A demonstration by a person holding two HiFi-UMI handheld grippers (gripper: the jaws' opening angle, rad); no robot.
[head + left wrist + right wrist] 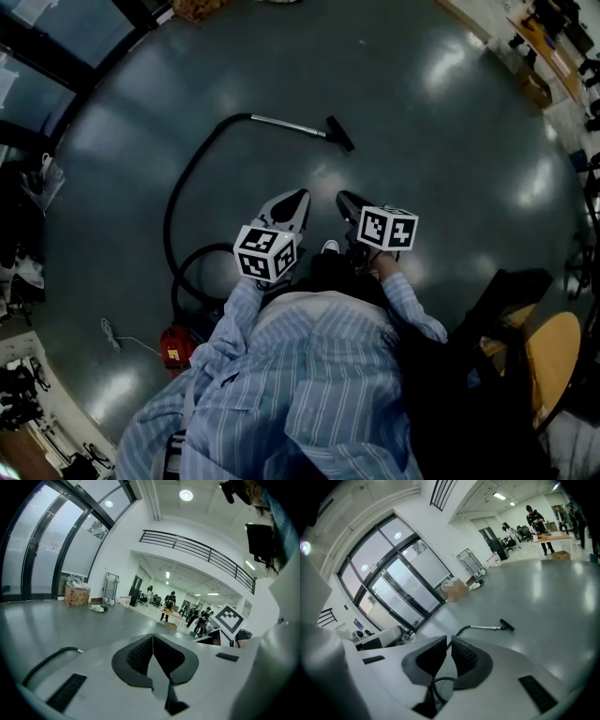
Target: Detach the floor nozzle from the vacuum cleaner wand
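The vacuum lies on the grey floor ahead of me. Its red body [176, 347] is at the lower left, and a black hose [180, 187] curves up to the metal wand [289, 126]. The black floor nozzle [339, 133] sits on the wand's far end. My left gripper [300, 197] and right gripper [343, 199] hover side by side short of the wand, both shut and empty. The right gripper view shows the wand [485, 627] and nozzle [506, 625] beyond the shut right gripper [449, 641]. Past the shut left gripper [153, 639], the left gripper view shows only a bit of hose [51, 656].
A wooden chair [548, 356] stands at my right, and a white cable [117, 336] lies by the red body. Glass walls run along the left. Far off are a cardboard box [77, 595], a cart [110, 587] and several people at tables [168, 605].
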